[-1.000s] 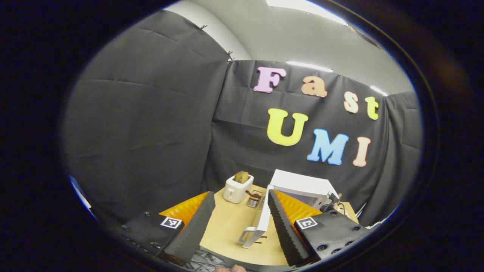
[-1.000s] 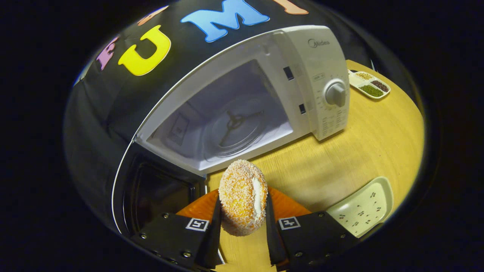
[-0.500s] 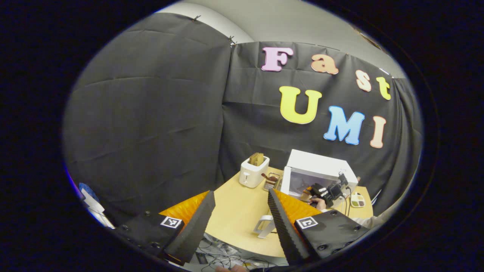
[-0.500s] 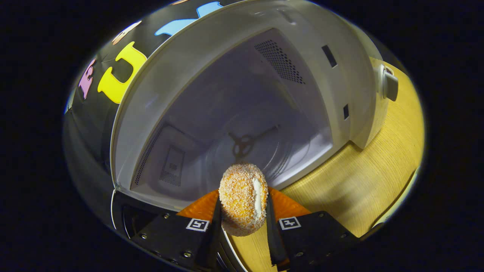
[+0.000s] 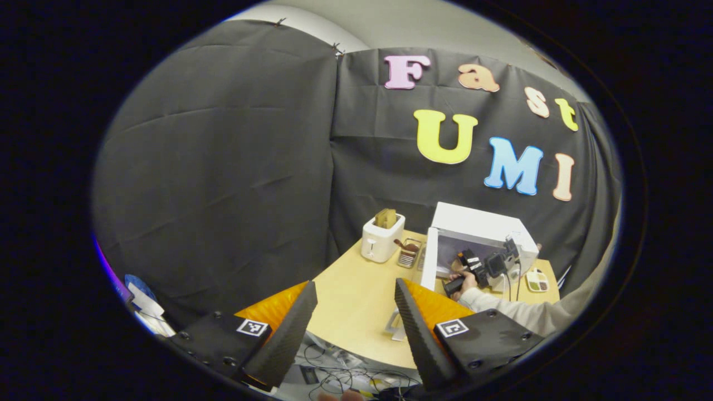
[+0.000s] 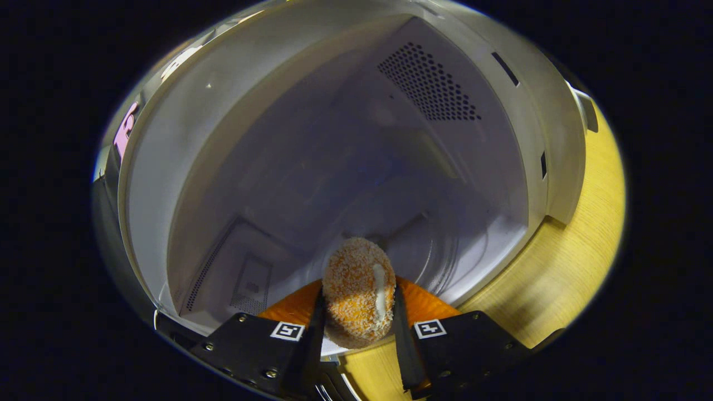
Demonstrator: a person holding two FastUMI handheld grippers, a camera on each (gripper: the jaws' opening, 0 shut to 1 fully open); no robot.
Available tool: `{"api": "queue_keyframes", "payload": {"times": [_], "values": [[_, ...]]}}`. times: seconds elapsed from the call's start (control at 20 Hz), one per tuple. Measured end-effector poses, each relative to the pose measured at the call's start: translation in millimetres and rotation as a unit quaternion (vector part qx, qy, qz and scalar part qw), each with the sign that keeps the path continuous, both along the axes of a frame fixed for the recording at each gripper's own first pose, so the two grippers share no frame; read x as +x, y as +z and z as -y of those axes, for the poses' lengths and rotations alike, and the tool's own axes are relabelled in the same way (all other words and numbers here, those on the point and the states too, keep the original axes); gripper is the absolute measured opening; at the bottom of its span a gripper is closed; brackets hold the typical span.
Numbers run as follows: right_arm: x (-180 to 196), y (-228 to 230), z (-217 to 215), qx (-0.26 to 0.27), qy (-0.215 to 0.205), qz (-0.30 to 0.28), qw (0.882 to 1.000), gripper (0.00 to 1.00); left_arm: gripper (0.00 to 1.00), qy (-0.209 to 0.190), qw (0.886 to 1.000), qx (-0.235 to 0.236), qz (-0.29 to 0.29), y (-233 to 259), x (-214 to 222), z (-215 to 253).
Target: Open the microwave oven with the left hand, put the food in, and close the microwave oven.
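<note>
Crumb-coated food (image 6: 358, 291), clenched between the right gripper (image 6: 356, 328) fingers, is now crossing the microwave oven (image 6: 345, 167) threshold, so placing is imminent; the left gripper (image 5: 356, 328), fingers released, is retreating from the bench (image 5: 356, 301).

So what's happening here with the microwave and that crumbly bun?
A person is loading an open microwave. The right gripper has its jaws closed on a crumb-coated bun at the mouth of the oven cavity, not yet set down. The left gripper hangs back with open jaws, holding nothing, looking across the wooden table at the oven's open door.
</note>
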State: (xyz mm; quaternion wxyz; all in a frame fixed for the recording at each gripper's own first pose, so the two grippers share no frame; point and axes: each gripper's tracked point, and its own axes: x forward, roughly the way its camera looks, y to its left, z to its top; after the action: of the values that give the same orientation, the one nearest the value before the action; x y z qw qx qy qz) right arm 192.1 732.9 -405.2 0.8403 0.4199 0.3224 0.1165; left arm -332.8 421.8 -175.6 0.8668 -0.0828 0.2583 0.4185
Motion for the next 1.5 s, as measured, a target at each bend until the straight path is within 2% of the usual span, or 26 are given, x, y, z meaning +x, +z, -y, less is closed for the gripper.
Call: {"api": "queue_keyframes", "payload": {"times": [0.05,0.1,0.2,0.35,0.45,0.5,0.55,0.6,0.65,0.75,0.8,0.85,0.9,1.0,1.05,1.25,1.45,1.5], "values": [[3,-6,0,-0.006,-0.011,-0.003,1.000,0.57,0.94,0.002,1.000,-0.001,-0.002,-1,-3,0],[6,-8,-1,-0.008,-0.017,0.002,1.000,0.64,0.94,0.005,1.000,-0.004,-0.004,-3,-5,0],[13,-6,-5,-0.006,-0.028,0.011,1.000,0.64,0.94,0.009,1.000,-0.009,-0.005,-7,-7,0],[22,-8,-5,-0.005,-0.049,0.018,0.999,0.71,0.94,0.007,1.000,-0.010,-0.009,-11,-5,2],[23,-6,-4,-0.001,-0.052,0.018,0.998,0.74,0.94,0.007,1.000,-0.007,-0.007,-9,-3,2],[23,-7,-4,-0.002,-0.051,0.018,0.999,0.75,0.89,0.007,1.000,-0.006,-0.007,-10,-4,3],[22,-7,-4,-0.002,-0.049,0.019,0.999,0.77,0.89,0.008,1.000,-0.006,-0.008,-11,-4,3],[21,-6,-4,-0.002,-0.047,0.019,0.999,0.77,0.94,0.010,1.000,-0.006,-0.007,-12,-6,3],[21,-6,-5,-0.001,-0.047,0.019,0.999,0.78,0.92,0.012,1.000,-0.007,-0.005,-11,-6,2],[20,-5,-4,-0.003,-0.051,0.019,0.999,0.81,0.99,0.016,1.000,-0.008,-0.002,-9,-9,3],[20,-4,-2,-0.008,-0.053,0.020,0.998,0.81,0.89,0.018,1.000,-0.007,-0.001,-9,-10,2],[18,-3,2,-0.012,-0.055,0.020,0.998,0.82,0.94,0.019,1.000,-0.007,0.000,-9,-12,3],[18,0,6,-0.013,-0.059,0.027,0.998,0.82,0.94,0.020,1.000,-0.007,0.001,-9,-15,4],[17,4,17,-0.021,-0.069,0.032,0.997,0.92,0.94,0.023,1.000,-0.008,0.006,-9,-18,4],[16,3,20,-0.023,-0.064,0.032,0.997,0.99,0.94,0.025,1.000,-0.009,0.009,-7,-19,5],[-3,6,27,-0.033,-0.022,0.034,0.999,0.97,0.94,0.027,0.999,-0.010,0.031,-1,-23,7],[-39,36,43,-0.048,0.036,0.066,0.996,0.97,0.94,0.025,0.998,0.004,0.060,15,-28,10],[-51,46,48,-0.048,0.056,0.075,0.994,0.97,0.89,0.024,0.997,0.008,0.070,21,-29,11]]}}
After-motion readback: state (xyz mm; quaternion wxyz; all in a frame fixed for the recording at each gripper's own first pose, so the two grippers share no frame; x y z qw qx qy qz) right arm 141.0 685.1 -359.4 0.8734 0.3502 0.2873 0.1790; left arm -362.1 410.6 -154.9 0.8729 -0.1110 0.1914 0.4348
